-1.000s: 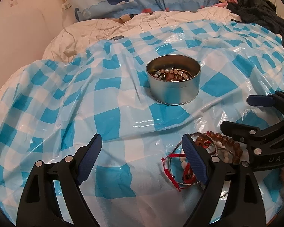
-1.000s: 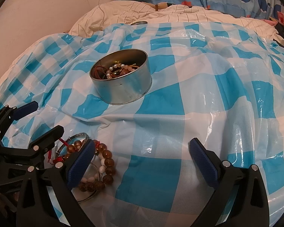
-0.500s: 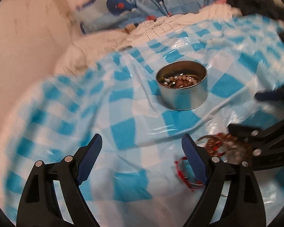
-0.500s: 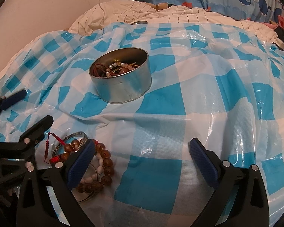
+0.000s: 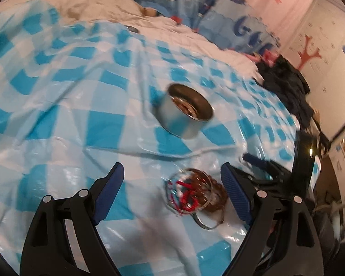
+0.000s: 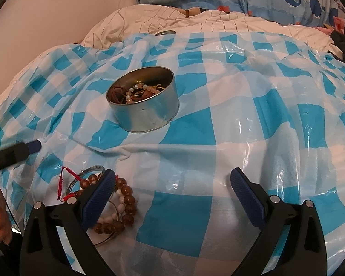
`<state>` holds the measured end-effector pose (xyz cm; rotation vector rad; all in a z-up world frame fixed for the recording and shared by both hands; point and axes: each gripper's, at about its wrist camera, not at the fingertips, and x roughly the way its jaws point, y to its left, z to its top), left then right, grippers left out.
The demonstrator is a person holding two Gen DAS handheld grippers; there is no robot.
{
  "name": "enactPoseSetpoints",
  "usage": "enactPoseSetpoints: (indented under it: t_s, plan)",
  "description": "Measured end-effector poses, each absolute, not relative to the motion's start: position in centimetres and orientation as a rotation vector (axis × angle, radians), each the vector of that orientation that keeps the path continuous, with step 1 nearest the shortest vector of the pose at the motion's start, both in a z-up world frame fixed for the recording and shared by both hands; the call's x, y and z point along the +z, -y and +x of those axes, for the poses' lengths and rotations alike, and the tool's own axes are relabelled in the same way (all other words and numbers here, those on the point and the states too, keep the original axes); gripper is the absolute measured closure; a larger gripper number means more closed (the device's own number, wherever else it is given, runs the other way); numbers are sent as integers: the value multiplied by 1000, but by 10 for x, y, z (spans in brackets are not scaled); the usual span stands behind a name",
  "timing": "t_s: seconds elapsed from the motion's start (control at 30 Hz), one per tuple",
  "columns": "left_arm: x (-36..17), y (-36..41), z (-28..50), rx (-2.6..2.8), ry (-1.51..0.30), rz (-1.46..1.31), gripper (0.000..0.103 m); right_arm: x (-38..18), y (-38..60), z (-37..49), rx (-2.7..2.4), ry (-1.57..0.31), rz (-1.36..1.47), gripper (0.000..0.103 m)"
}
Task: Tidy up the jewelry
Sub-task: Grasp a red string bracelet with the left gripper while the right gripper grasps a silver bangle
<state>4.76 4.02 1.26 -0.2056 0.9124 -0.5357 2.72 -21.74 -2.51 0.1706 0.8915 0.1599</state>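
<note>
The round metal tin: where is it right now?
The metal tin stands on the blue checked sheet, centre-left in the right wrist view, beyond the loose pile of bracelets.

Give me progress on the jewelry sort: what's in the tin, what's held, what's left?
Done: the round silver metal tin already holds a pearl bead string and some brown pieces. In hand: nothing; the left gripper and the right gripper are both open and empty. Left: the pile of brown bead bracelets, red cord and metal bangles on the blue-and-white checked plastic sheet.
</note>
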Motion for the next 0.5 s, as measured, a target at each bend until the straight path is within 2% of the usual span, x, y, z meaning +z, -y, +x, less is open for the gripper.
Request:
enactPoseSetpoints:
  t_s: [0.13, 0.17, 0.2, 0.23, 0.27, 0.3, 0.33, 0.4, 0.5]
  plan:
    - [4, -21, 48, -555, -927, -157, 22, -25, 212, 29, 156, -895, 173, 7]
    - [4, -19, 47, -557, -928, -144, 26, -25, 213, 29, 156, -896, 173, 7]
    - [1, -14, 47, -561, -938, -111, 37, -25, 213, 29, 157, -894, 173, 7]
    - [-2, -11, 47, -565, -950, -91, 52, -25, 210, 30, 156, -894, 172, 7]
    - [-5, -7, 47, -569, -973, -59, 62, -25, 210, 30, 156, -894, 172, 7]
    - [-8, -5, 47, -568, -985, -41, 79, -26, 210, 31, 157, -895, 172, 7]
    - [-10, -3, 47, -564, -995, -18, 90, -26, 211, 31, 156, -896, 171, 7]
    - [-9, -3, 46, -571, -994, -3, 101, -26, 209, 31, 156, -896, 171, 7]
    - [1, -9, 44, -595, -966, -28, 101, -27, 207, 32, 165, -896, 172, 7]
